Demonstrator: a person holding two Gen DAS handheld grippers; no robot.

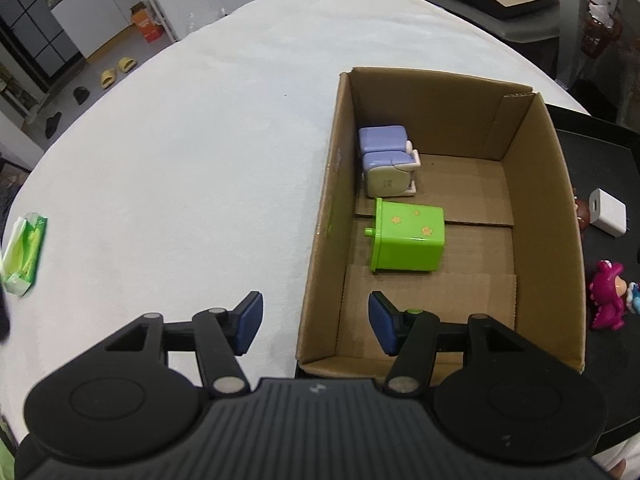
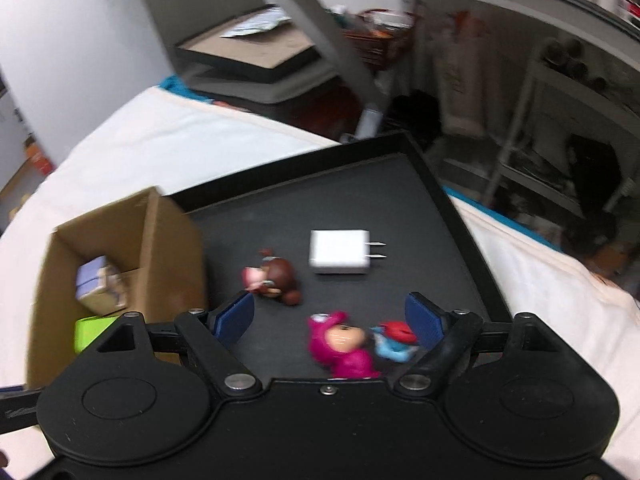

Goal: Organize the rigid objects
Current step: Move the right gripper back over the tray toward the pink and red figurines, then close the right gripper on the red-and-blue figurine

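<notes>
An open cardboard box (image 1: 552, 184) holds a green toy bin (image 1: 408, 240) lying on its side and a purple-and-white toy (image 1: 388, 164). My left gripper (image 1: 316, 322) is open and empty, straddling the box's near left wall. In the right wrist view the box (image 2: 160, 240) stands left of a black tray (image 2: 360, 200). On the tray lie a white charger (image 2: 338, 254), a brown figurine (image 2: 276, 280), a pink figurine (image 2: 344, 344) and a small red-and-blue figurine (image 2: 394, 340). My right gripper (image 2: 330, 320) is open and empty above the pink figurine.
A white cloth (image 1: 180, 160) covers the table. A green-and-white tissue pack (image 1: 24, 256) lies at its left edge. The tray (image 1: 612, 208) with the charger (image 1: 608, 212) and pink figurine (image 1: 608, 300) sits right of the box. Shelves and clutter stand behind the table.
</notes>
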